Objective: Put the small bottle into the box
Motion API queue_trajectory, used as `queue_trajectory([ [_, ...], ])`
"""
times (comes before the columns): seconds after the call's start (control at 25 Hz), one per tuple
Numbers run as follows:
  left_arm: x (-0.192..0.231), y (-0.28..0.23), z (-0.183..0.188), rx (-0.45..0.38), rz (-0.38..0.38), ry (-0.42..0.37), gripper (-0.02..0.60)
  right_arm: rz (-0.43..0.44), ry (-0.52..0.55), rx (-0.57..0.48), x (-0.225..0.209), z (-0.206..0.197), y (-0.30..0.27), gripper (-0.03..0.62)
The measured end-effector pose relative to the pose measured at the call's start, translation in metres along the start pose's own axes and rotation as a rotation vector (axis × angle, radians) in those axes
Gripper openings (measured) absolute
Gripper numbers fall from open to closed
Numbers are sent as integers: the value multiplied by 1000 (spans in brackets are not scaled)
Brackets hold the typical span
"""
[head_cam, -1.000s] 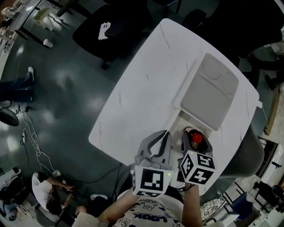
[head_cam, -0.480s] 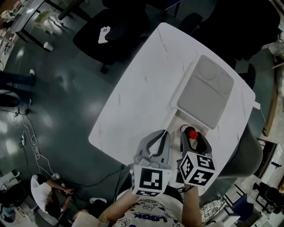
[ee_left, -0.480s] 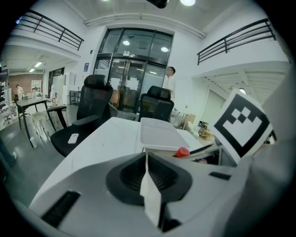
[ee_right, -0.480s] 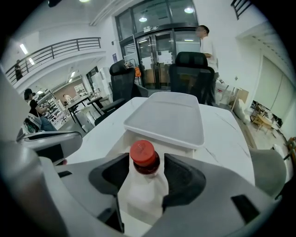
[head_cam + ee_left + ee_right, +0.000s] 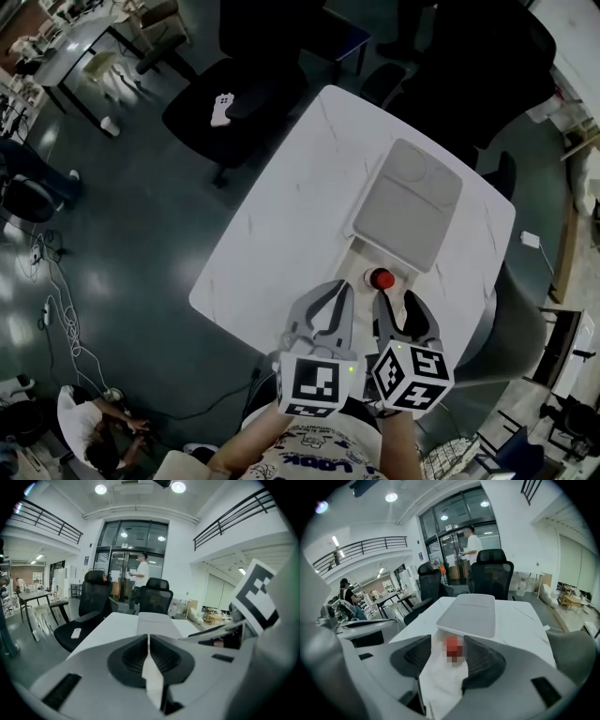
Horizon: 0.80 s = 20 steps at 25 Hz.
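The small bottle (image 5: 382,279) with a red cap stands in the uncovered near end of the white box (image 5: 360,255). A grey lid (image 5: 408,202) lies over the rest of the box. My right gripper (image 5: 395,299) is open just short of the bottle, which stands clear of its fingers. In the right gripper view the red cap (image 5: 452,646) shows between the spread jaws, in front of the lid (image 5: 471,613). My left gripper (image 5: 344,285) is shut and holds nothing, beside the right one at the table's near edge; its pads meet in the left gripper view (image 5: 148,637).
The white table (image 5: 281,225) holds only the box. A black office chair (image 5: 234,103) with a small white object on its seat stands beyond the table's left side. Another chair (image 5: 511,328) is tucked at the right. A person (image 5: 140,576) stands far off by the glass doors.
The right gripper has drawn back toward me from the bottle. The bottle, earlier between its fingers, now stands free in the box. The left gripper stays shut.
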State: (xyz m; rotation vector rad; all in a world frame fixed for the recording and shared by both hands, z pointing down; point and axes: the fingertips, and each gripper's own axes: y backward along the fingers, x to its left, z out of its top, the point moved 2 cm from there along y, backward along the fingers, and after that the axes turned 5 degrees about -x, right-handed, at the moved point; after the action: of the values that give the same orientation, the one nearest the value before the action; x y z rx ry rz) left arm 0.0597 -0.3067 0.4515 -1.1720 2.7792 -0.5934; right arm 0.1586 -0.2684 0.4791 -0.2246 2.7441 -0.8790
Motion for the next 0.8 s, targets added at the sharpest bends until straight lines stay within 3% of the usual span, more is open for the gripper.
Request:
queue_trajectory([
  [0.28, -17, 24, 31, -86, 38, -34, 20, 106, 11, -171, 14, 33, 39, 221],
  [0.44, -26, 43, 45, -128, 70, -43, 20, 134, 42, -266, 20, 47, 68, 184],
  [0.8, -52, 82, 64, -217, 110, -77, 20, 173, 76, -370, 23, 53, 116, 166],
])
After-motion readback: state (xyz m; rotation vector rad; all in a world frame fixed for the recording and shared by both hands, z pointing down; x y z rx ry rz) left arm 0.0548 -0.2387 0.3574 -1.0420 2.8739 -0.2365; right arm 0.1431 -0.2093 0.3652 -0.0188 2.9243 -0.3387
